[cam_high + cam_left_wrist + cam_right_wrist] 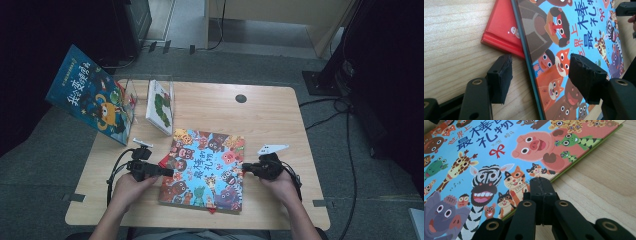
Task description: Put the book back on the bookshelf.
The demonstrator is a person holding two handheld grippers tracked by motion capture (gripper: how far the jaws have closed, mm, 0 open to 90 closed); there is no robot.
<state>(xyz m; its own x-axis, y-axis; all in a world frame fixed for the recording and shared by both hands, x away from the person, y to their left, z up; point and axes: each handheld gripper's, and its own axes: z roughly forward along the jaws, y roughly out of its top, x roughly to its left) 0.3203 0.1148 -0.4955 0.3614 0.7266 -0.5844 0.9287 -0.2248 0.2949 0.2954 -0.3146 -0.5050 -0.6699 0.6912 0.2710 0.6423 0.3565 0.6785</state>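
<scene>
Picture book (206, 170) with cartoon animals on a blue cover lies flat at the near middle of our wooden table (270, 117), between our two hands. A red book (502, 30) pokes out from under its left edge. Our left gripper (169, 172) sits at that left edge with its jaws spread wide, one pad (501, 77) over the bare wood and the other over the cover, pinching nothing. Our right gripper (246, 169) rests at the book's right edge, its jaws pressed together with nothing between them, tips just at the cover's border.

Light, grained wood makes up the table top, with a round dark grommet (241, 98) near the far edge. On the far left stands a clear holder (131, 90) with a tall blue book (90, 95) leaning out of it, and a white book with a green caterpillar (161, 106) stands just right of that. Grey carpet (50, 150) surrounds the table, cables (345, 135) trail along the right, and dark equipment stands beyond.

On the cover we read dark blue Chinese characters, among them 世界上, 最棒 and 礼物, beside a small red bow (497, 151). Yellow characters run down the tall blue book, too small for us to read.
</scene>
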